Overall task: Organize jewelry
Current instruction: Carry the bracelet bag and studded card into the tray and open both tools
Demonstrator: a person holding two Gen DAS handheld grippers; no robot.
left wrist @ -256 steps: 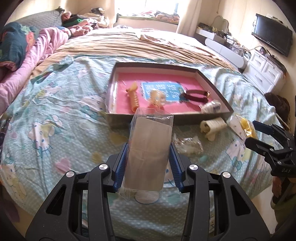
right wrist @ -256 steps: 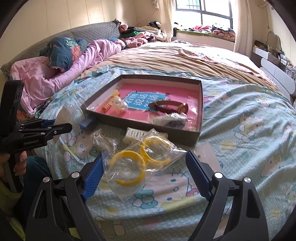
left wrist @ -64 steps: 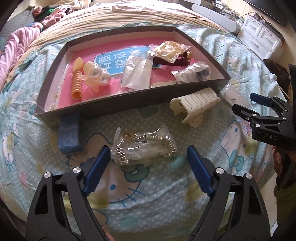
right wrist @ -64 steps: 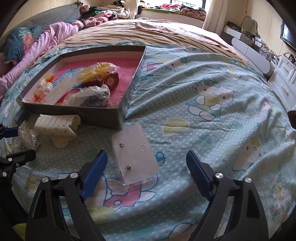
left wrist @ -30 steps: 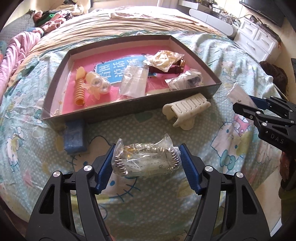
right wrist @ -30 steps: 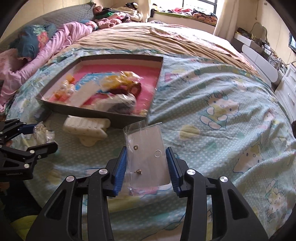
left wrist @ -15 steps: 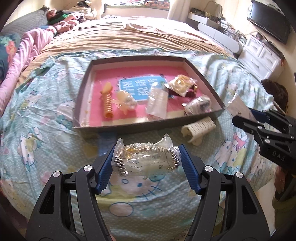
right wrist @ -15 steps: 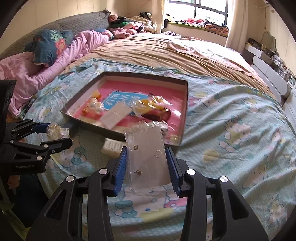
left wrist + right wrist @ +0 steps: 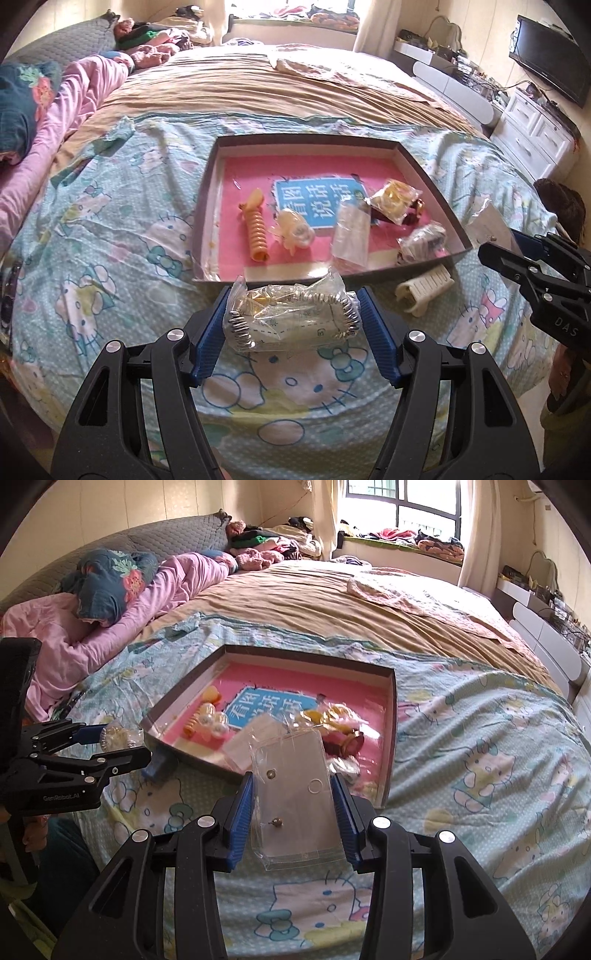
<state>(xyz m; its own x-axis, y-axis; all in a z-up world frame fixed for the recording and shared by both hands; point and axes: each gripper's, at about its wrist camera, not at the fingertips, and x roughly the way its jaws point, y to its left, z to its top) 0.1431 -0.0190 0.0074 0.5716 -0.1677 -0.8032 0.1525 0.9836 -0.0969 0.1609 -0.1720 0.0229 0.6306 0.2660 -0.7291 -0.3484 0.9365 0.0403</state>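
Note:
My left gripper (image 9: 291, 317) is shut on a clear bag with a silver bracelet (image 9: 291, 314) and holds it above the bedsheet, just in front of the grey box with pink lining (image 9: 303, 140). My right gripper (image 9: 293, 805) is shut on a clear earring packet (image 9: 295, 794) and holds it over the box's near edge (image 9: 199, 762). The box holds an orange spiral clip (image 9: 256, 229), a pale hair clip (image 9: 295, 229), a clear packet (image 9: 351, 232), a yellow bagged item (image 9: 395, 201) and another bagged piece (image 9: 424, 240).
A white claw hair clip (image 9: 424, 290) lies on the sheet right of the box front. A blue block (image 9: 157, 766) lies at the box's left front corner. Pink bedding (image 9: 110, 627) is piled far left. White drawers (image 9: 535, 125) stand at the right.
Both grippers closed on their packets and lifted them off the sheet. Over the last second both rose and drew back, so the box sits farther away.

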